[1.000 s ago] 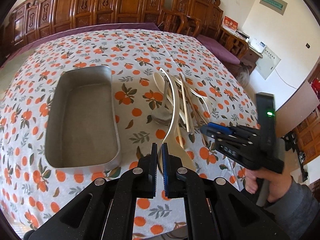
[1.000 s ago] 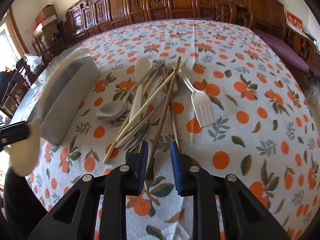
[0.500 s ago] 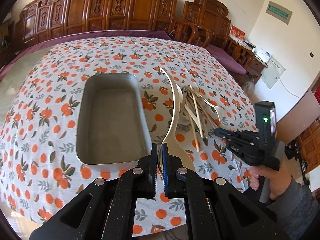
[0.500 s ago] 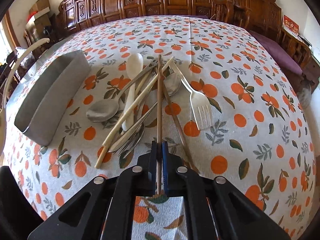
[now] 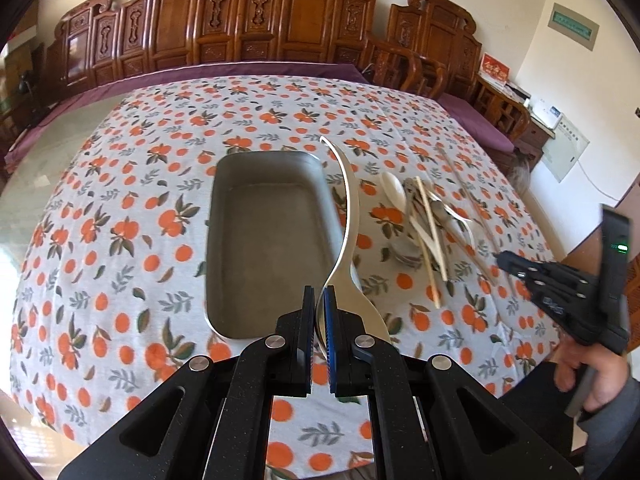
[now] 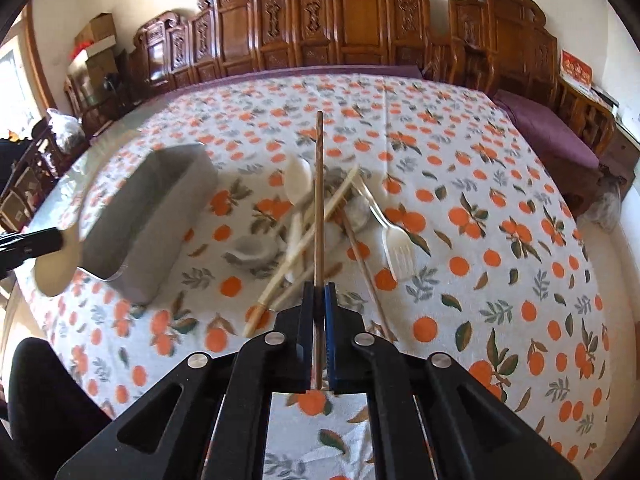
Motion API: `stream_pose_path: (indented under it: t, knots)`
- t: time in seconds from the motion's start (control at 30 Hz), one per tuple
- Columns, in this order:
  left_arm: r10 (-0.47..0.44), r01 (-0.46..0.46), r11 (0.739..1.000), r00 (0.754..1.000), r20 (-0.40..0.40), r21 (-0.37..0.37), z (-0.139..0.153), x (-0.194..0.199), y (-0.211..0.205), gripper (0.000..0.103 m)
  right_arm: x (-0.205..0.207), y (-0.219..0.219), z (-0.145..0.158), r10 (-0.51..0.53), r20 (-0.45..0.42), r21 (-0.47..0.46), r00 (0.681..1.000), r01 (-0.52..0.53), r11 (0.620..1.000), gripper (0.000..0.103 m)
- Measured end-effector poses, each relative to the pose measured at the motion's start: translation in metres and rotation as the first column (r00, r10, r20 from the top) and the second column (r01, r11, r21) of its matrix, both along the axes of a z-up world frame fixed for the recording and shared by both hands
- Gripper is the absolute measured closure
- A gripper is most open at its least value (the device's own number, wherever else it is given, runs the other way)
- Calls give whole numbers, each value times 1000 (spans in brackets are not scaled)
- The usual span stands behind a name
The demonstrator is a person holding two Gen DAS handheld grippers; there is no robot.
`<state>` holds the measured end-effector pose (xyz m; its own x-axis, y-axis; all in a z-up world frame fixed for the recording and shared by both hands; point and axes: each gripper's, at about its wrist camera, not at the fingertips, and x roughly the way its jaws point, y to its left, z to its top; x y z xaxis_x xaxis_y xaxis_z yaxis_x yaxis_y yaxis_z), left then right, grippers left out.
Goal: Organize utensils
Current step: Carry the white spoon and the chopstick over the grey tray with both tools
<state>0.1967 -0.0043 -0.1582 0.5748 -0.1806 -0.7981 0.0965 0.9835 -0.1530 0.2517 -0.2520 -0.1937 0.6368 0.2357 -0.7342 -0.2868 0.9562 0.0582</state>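
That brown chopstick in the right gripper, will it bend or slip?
The chopstick looks straight and stiff, so probably no bending. It is thin and smooth, and the right gripper pinches only its near end, so it might swivel or slide.

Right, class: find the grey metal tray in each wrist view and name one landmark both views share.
Left wrist view: the metal tray sits centre, just left of the held white spoon.
Right wrist view: the tray lies at the left, seen from its side.
Shared landmark: the white plastic fork in the utensil pile.
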Motion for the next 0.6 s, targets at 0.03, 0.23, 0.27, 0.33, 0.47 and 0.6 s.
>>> stream_pose_path:
  t: [0.03, 0.23, 0.27, 0.33, 0.47, 0.6]
  knots:
    - [3, -3, 1000, 1000, -2, 7, -1, 2, 2, 99, -1, 3, 3, 9, 4, 5, 1000, -9, 1000, 97]
    - [29, -27, 998, 999, -33, 50, -13, 22, 18, 99, -11, 27, 15, 70, 20, 36, 997, -71, 997, 97]
    - [33, -31, 998, 999, -38, 56, -15, 25, 20, 99, -13, 31, 17, 80, 20, 42, 997, -81, 996, 97]
    - [43, -39, 997, 998, -55, 72, -22, 32, 24, 99, -15, 40, 19, 99, 20, 52, 995, -100, 994, 97]
    - [52, -44, 995, 995, -87, 92, -35, 45, 30, 99, -18, 58, 21, 132, 17, 57, 991, -133, 989, 97]
    - [62, -50, 993, 992, -109, 104, -45, 54, 33, 99, -19, 72, 22, 155, 13, 55, 988, -155, 986, 97]
